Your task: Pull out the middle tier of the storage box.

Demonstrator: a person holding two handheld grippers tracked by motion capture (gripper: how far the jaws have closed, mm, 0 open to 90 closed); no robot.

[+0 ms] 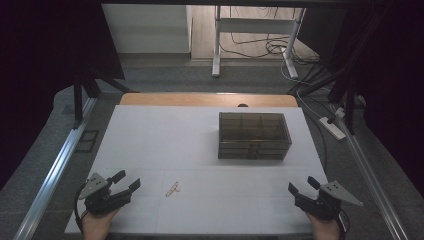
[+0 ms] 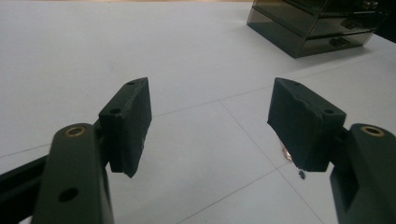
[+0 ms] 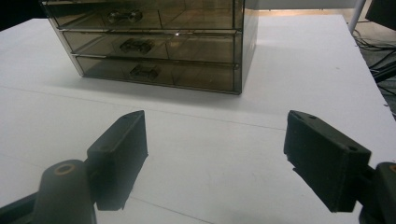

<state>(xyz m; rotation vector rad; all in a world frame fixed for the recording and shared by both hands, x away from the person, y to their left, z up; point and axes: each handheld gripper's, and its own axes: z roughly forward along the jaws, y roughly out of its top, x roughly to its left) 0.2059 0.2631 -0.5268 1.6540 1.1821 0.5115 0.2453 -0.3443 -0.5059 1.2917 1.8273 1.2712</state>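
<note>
Paperclip [image 1: 173, 188] lies flat on the white counter [image 1: 165, 135], near the front edge, just right of the left gripper [image 1: 128, 180] and well apart from everything else. In the left gripper view a small coppery bit of it peeks out beside the right-hand jaw pad, low on the counter; most of it is hidden behind the pad.

Smoked clear drawer box [image 1: 254, 135] sits toward the back right of the counter, front facing the person. Right gripper view shows 3 drawers [image 3: 154, 49] stacked, each with a small handle, all look closed.

Left gripper: jaws wide, holding nothing, resting low at the front left corner, pointed roughly toward the clip. Right gripper [image 1: 303, 185]: jaws wide too, nothing between them, parked at the front right, aimed at the drawer box.

My read: start position, nothing grasped, no contact yet. Likely job is clip into a drawer.

Next move as I see it:
- left moves a little right, tips jaws down over the clip
- clip is thin wire lying flat, so the pads need to straddle it and close right at the counter surface; easy to skid it instead of pinching it
- right likely pinches 1 drawer handle and pulls it straight out; light box may slide, so go slow
</note>
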